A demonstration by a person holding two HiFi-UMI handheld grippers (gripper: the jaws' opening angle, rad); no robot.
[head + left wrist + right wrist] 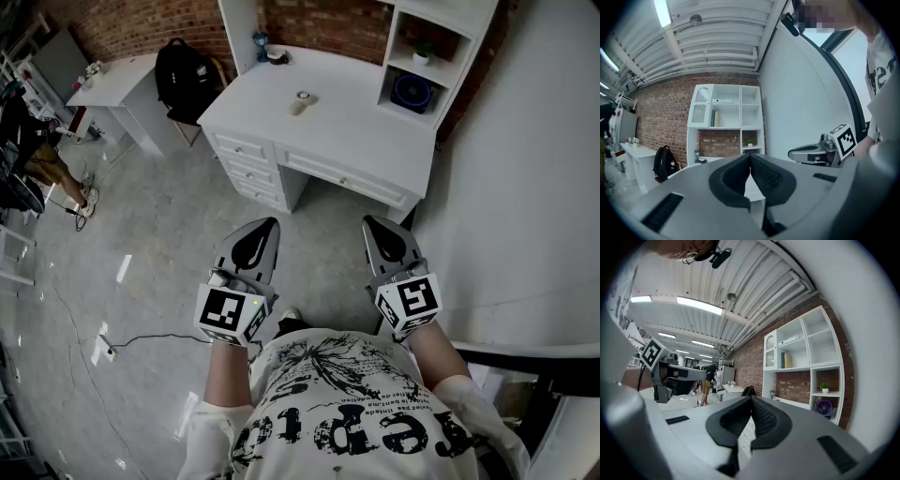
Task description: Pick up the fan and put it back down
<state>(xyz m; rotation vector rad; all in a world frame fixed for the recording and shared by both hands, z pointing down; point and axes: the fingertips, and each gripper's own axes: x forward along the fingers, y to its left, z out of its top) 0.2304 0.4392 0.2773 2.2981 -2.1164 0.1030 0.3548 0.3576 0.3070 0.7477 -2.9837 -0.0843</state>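
Note:
A small purple fan [412, 93] stands in the lower cubby of the white shelf unit [448, 58] on the desk; the right gripper view shows the fan [825, 407] at far right. My left gripper [267, 223] and right gripper [369, 221] are held level in front of the person's chest, side by side, well short of the desk. Both are shut with nothing between the jaws. In the left gripper view the left gripper [750, 155] points at the shelf, and the right gripper [792, 153] shows beside it.
A white desk [323, 122] with drawers stands ahead against a brick wall, with a small round object [302, 101] on top. A black backpack [185, 77] leans at the left by a second white table [117, 80]. A cable [141, 339] lies on the grey floor. A white wall runs along the right.

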